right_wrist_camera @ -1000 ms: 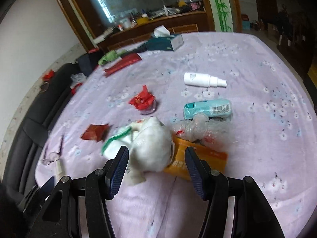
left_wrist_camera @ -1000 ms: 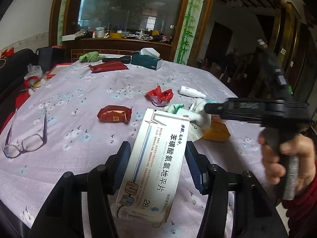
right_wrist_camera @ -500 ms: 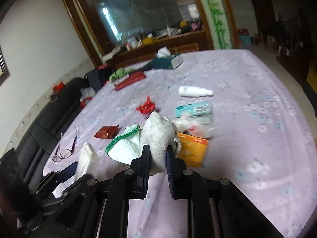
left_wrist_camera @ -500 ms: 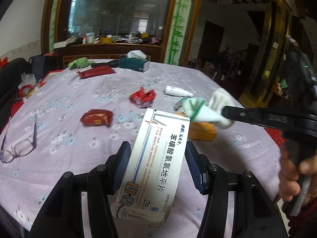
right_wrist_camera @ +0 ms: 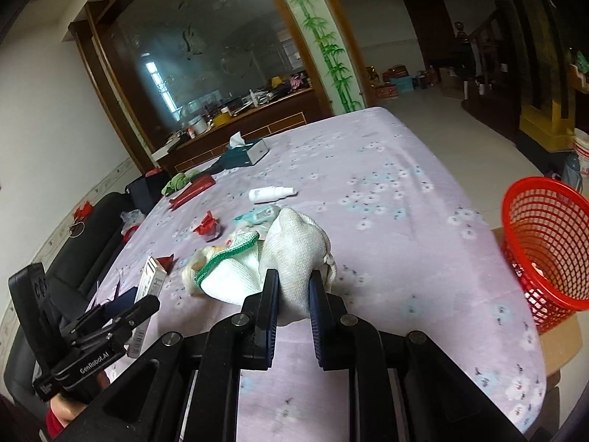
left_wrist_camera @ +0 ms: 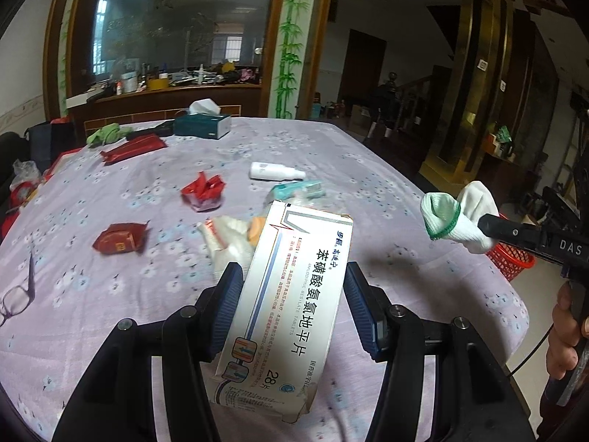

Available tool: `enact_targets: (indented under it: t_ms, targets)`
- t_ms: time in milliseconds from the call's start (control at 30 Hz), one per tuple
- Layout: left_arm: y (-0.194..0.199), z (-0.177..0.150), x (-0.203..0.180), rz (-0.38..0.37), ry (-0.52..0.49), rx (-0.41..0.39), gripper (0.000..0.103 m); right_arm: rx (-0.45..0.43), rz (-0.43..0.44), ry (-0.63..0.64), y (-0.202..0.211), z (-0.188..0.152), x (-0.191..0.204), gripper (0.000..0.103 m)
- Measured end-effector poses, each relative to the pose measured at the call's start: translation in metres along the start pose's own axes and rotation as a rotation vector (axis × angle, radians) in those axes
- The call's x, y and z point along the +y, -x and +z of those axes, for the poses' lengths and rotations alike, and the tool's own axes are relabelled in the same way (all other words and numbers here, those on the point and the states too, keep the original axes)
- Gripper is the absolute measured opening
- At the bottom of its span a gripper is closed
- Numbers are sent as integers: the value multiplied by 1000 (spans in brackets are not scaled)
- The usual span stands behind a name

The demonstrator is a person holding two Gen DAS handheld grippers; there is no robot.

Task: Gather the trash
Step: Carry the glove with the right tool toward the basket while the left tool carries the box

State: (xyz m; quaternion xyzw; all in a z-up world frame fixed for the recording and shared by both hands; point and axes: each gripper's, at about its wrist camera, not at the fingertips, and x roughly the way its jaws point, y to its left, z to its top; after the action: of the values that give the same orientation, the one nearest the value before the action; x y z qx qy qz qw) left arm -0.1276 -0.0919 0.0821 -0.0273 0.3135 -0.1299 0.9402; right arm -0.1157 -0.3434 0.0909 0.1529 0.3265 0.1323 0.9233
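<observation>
My left gripper point(left_wrist_camera: 292, 300) is shut on a white medicine box point(left_wrist_camera: 291, 305), held above the near edge of the table. My right gripper point(right_wrist_camera: 292, 293) is shut on a white glove with a green cuff point(right_wrist_camera: 279, 261), lifted off the table; the same glove point(left_wrist_camera: 456, 221) hangs at the right in the left wrist view. A red mesh trash basket point(right_wrist_camera: 548, 254) stands beyond the table's right edge, right of the glove. On the lilac cloth lie a red wrapper point(left_wrist_camera: 119, 241), a crumpled red wrapper point(left_wrist_camera: 204, 193), clear plastic film point(left_wrist_camera: 228, 239) and an orange box point(left_wrist_camera: 256, 230), partly hidden.
A white spray bottle point(left_wrist_camera: 276, 172), a teal tube point(left_wrist_camera: 298, 189), a teal tissue box point(left_wrist_camera: 202, 125), a long red packet point(left_wrist_camera: 134, 147) and a green cloth point(left_wrist_camera: 106, 134) lie further back. Glasses point(left_wrist_camera: 16, 296) rest at the left edge. Black seats point(right_wrist_camera: 84, 239) flank the table's left.
The right gripper shut on the glove and lifted it off the pile, carrying it right toward the red basket. The left gripper kept holding the medicine box.
</observation>
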Motion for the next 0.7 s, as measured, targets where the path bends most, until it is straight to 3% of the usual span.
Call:
enact_targets:
  t_ms: [700]
  targets:
    - [-2, 6, -34, -41, -60, 10, 55, -47, -11, -2, 37, -6, -16, 17]
